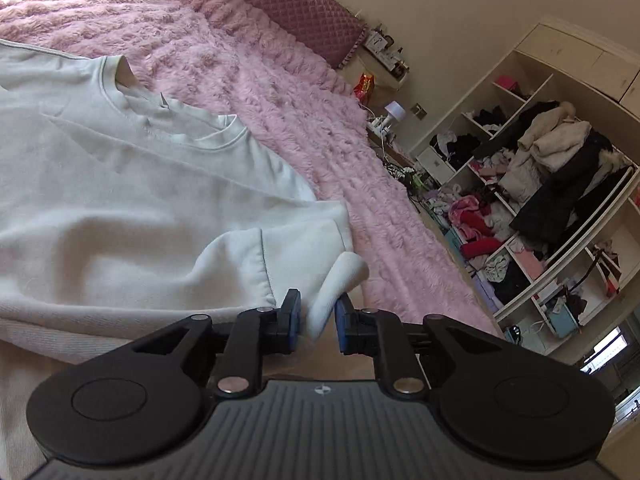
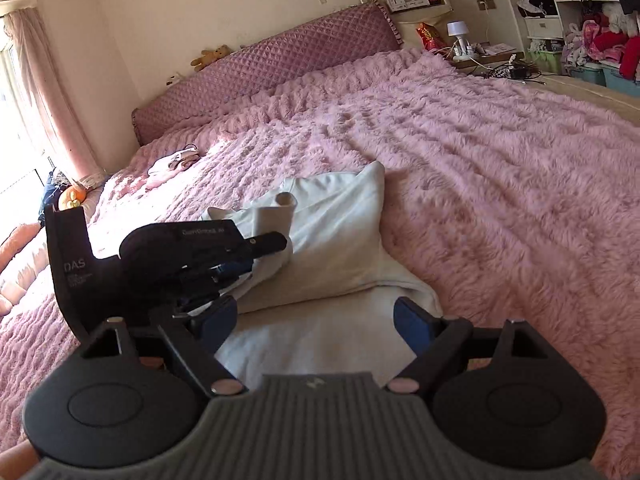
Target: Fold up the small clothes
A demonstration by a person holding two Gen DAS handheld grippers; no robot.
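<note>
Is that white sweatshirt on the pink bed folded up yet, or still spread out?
Partly folded. The white sweatshirt has a sleeve laid across its body, but the neckline and chest lie flat on the bed.

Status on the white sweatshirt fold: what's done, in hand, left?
Done: one sleeve lies folded across the white sweatshirt on the pink blanket. In hand: a fabric fold sits between the left gripper pads, jaws slightly apart; right gripper is open over the hem, empty. Left: the body isn't folded into a compact stack yet.
</note>
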